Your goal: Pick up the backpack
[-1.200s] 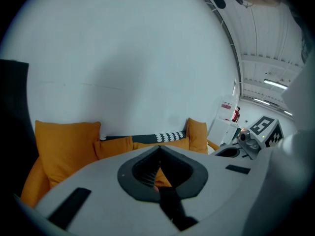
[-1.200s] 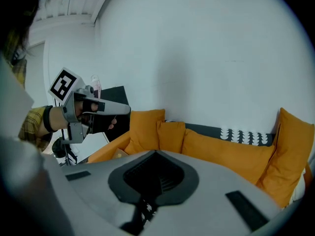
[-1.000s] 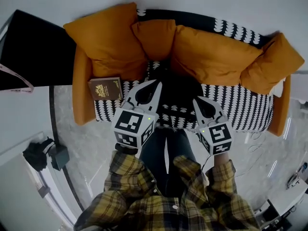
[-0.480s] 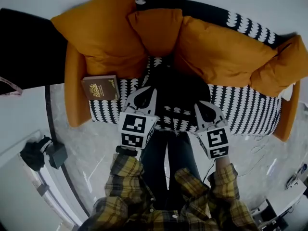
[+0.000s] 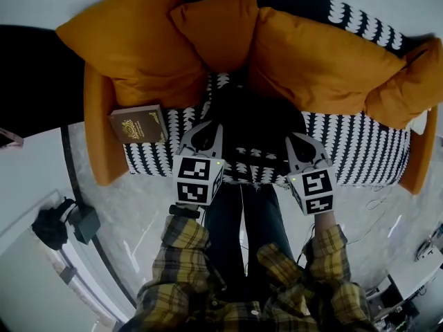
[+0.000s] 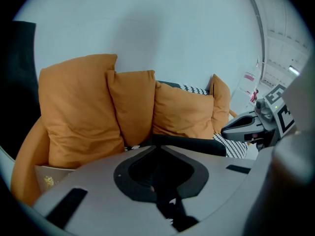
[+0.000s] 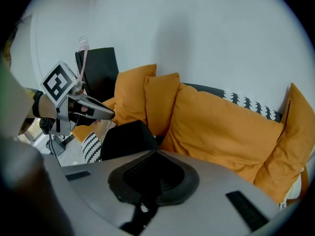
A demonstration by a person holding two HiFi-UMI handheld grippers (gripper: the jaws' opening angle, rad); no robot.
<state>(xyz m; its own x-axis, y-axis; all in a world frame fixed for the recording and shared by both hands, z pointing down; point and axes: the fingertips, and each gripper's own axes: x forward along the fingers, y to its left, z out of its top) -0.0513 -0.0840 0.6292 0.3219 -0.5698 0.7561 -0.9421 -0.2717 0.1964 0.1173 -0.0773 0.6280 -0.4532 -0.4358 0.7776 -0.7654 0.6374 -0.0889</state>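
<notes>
- Here's the backpack [image 5: 257, 126]: black, matte and soft-looking, too dark to pick out any straps or zips.
- It sits mid-seat on the surface [image 5: 360, 151], that black-and-white patterned stretch.
- Its back is up against the orange cushions [image 5: 325, 54], just where the middle ones meet.
- From the right gripper view it reads as a dark block with a squared top edge, standing more or less upright.
- Now the left tool [image 5: 211, 126]: it hangs over the bag's left edge, tips pinched together, nothing between them.
- The right tool [image 5: 294, 140] is over the bag's right edge, likewise clenched on nothing.
- So the backpack lies between the two tools and just past their tips, on the cushion side.
- Whether either tip touches the fabric, I can't tell from here.
- Both tools point at the sofa back, and their cubes [image 5: 197, 178] sit nearer the person in the plaid shirt [image 5: 201, 282].
- In each gripper view the bag shows as a black shape right behind the closed tips, with the other tool off to the side.
- A brown book [image 5: 137, 124] lies at the left end of the surface, beyond the left tool and well apart from the bag.
</notes>
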